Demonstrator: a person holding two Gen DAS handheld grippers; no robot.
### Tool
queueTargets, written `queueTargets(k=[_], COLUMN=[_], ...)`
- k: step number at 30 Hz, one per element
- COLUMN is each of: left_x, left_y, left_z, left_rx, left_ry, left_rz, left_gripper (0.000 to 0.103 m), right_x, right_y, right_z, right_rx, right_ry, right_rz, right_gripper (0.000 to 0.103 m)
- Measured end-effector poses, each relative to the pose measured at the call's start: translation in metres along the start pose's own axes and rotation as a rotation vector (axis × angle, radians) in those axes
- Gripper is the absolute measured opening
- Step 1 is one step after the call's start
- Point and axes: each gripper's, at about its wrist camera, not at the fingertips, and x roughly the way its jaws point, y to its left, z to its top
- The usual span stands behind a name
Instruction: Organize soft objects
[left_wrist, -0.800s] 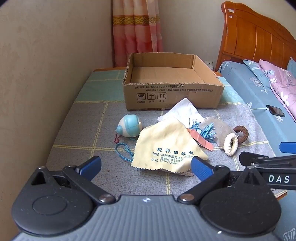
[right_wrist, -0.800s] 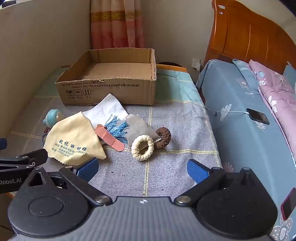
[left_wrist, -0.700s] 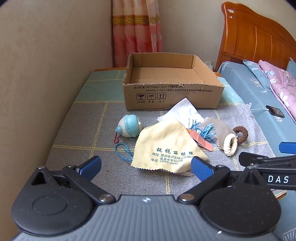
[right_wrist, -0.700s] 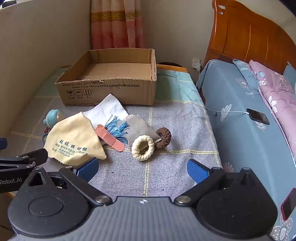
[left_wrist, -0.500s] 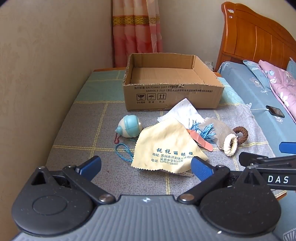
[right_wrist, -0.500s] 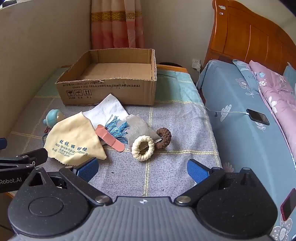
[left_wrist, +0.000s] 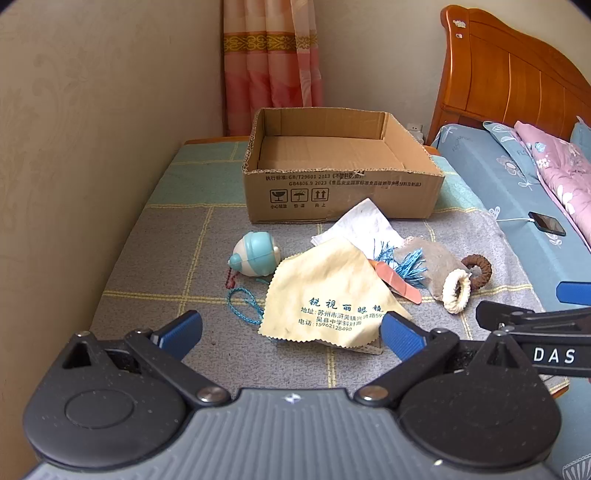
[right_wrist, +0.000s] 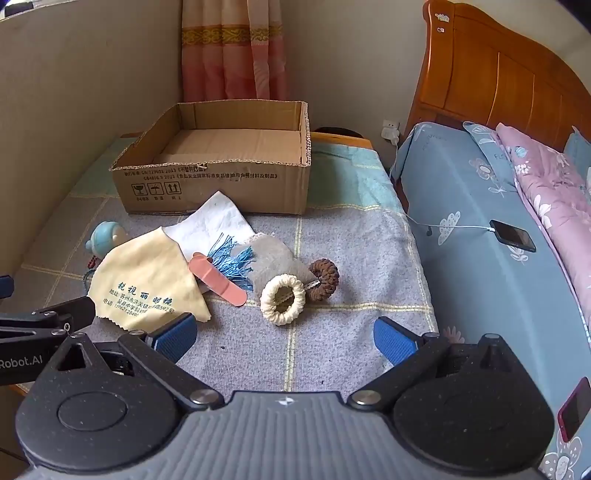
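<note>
Nothing has been picked up yet, so this looks like the very start of the tidy-up. The left gripper (left_wrist: 290, 332) sits low in the left wrist view with its blue tips spread wide and nothing between them. The right gripper (right_wrist: 284, 338) is the same, wide apart and holding nothing, low in its own view.

The soft things lie in a small heap in the middle of both views, on the gray checked cloth (right_wrist: 332, 350). There is a yellow cloth (left_wrist: 328, 295) with writing, a white cloth (right_wrist: 210, 225) partly under it, a blue tassel (right_wrist: 232, 258), a gray pouch (right_wrist: 275, 260), a pink bandage (right_wrist: 218, 282), a cream ring (right_wrist: 282, 300) and a brown ring (right_wrist: 325, 281). A little blue and white toy (left_wrist: 255, 254) rests to the left of the heap; it may be hard, not soft, but it is hard to tell.

The cardboard box (left_wrist: 343, 192) stands behind the heap, in the upper middle, with nothing inside.

Next, I think one gripper should go forward and down onto the nearest piece. The yellow cloth lies flat, so the tips must pinch up an edge.
</note>
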Motion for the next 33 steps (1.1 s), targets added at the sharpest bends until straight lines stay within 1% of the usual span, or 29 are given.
queueTargets(k=[33], left_x=[-0.0009], left_y=[0.0001], left_z=[0.0001], left_rx=[-0.003], left_ry=[-0.003], left_rz=[-0.001], left_gripper=[0.102], right_x=[-0.0013], right_y=[0.0002], right_z=[0.0008], right_rx=[-0.004], right_ry=[-0.009], right_rz=[-0.008], right_gripper=[0.103])
